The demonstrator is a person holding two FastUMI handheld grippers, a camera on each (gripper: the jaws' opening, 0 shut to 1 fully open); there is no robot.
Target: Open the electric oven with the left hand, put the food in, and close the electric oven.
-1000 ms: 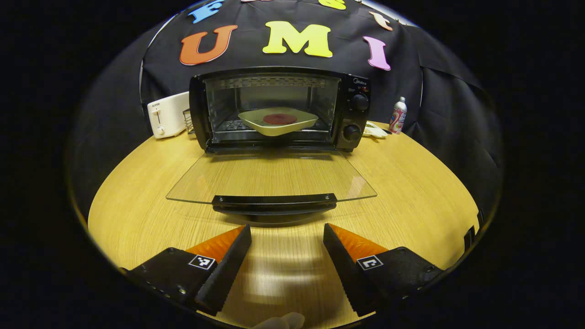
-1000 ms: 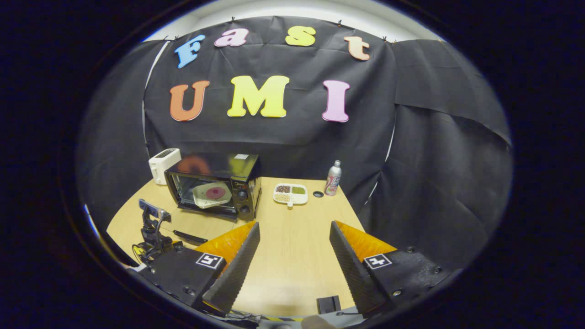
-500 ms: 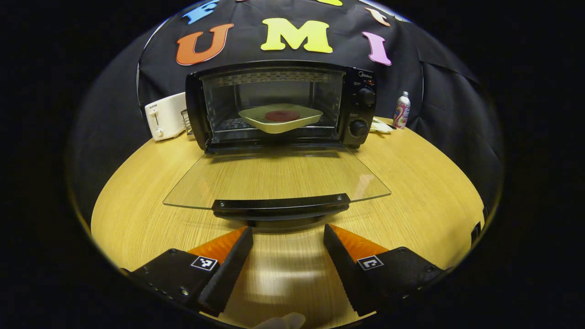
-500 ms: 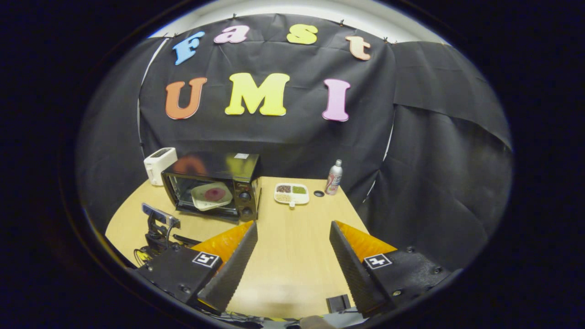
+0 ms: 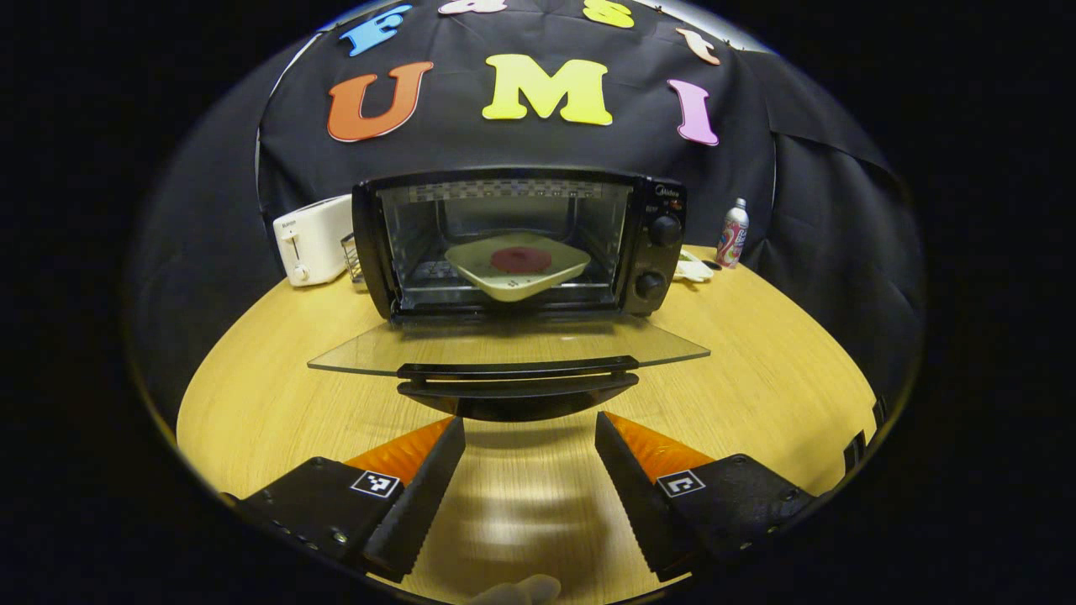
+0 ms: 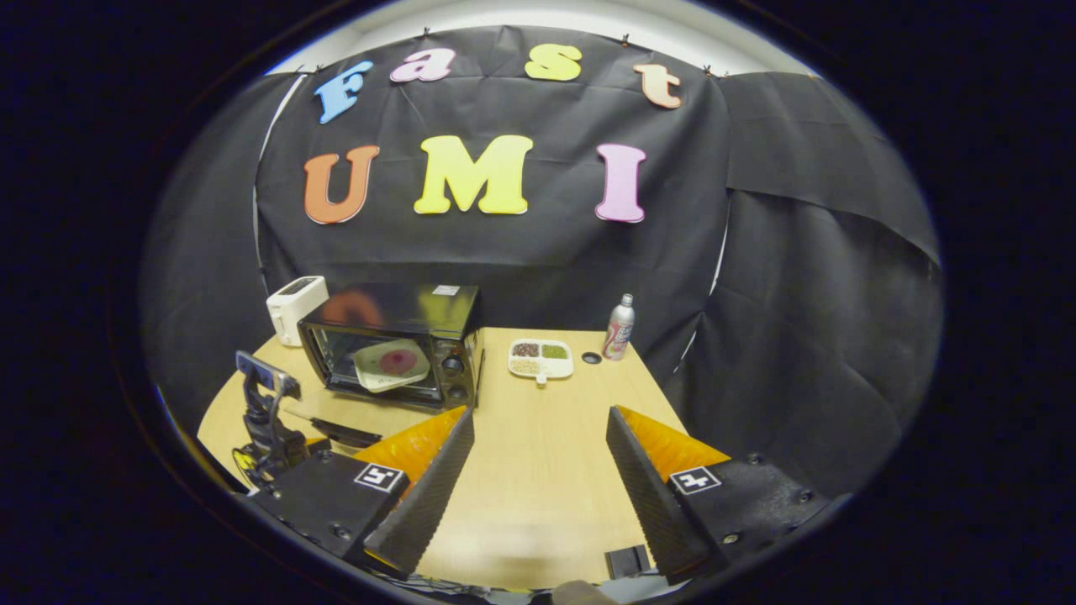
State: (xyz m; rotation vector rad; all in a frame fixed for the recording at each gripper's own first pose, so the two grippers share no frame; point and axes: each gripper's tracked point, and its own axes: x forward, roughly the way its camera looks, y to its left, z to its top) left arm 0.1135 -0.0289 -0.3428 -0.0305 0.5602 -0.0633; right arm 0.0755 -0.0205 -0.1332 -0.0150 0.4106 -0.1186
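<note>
Facing the electric oven head-on in the left gripper view, the left gripper hovers low over the wooden table, its two fingers spread apart and holding nothing. The oven's glass door hangs open, folded down toward the viewer, and its dark handle sits just beyond the fingertips, apart from them. Inside the oven, on the wire rack, rests a pale square plate with a round dark red piece of food at its centre. A white toaster stands just left of the oven, and a slim bottle stands farther right near the black cloth wall.

In the right gripper view, the right gripper is held higher and well back from the oven, fingers also apart and empty. From here the oven appears at the table's left rear, with a white divided tray of small foods to its right and the bottle just beyond that.
</note>
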